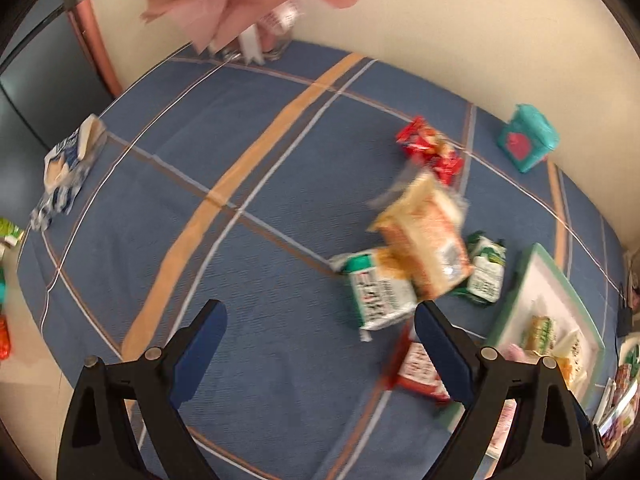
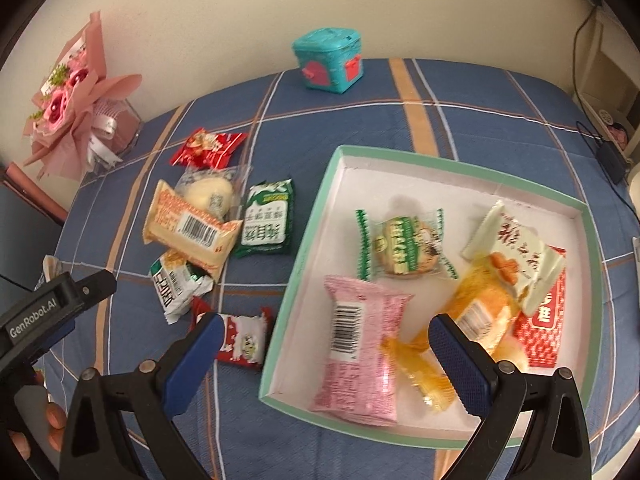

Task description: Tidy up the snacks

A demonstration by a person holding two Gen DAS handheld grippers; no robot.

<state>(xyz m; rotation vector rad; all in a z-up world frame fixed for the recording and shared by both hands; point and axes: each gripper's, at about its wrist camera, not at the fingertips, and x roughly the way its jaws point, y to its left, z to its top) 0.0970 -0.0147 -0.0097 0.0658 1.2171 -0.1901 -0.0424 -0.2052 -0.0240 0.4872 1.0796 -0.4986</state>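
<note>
My left gripper (image 1: 320,316) is open and empty above the blue checked cloth (image 1: 248,168). Just right of it lie loose snacks: an orange pack (image 1: 428,236), a green-and-white pack (image 1: 380,292), a red pack (image 1: 420,368) behind the right finger, and a dark green pack (image 1: 486,268). My right gripper (image 2: 326,324) is open and empty over the near left rim of the green-edged tray (image 2: 460,164). In the tray lie a pink pack (image 2: 356,356), a green-trimmed biscuit (image 2: 404,248), an orange pack (image 2: 480,308) and a cream pack (image 2: 516,252). Left of the tray lie several loose packs, among them a red-and-white one (image 2: 244,340).
A teal box (image 2: 328,60) stands at the back by the wall. A pink bouquet (image 2: 68,100) stands at the back left. A blue-and-white bag (image 1: 68,164) lies at the cloth's left edge. The other tool's black housing (image 2: 40,312) and a hand's fingers (image 2: 52,420) fill the right wrist view's lower left.
</note>
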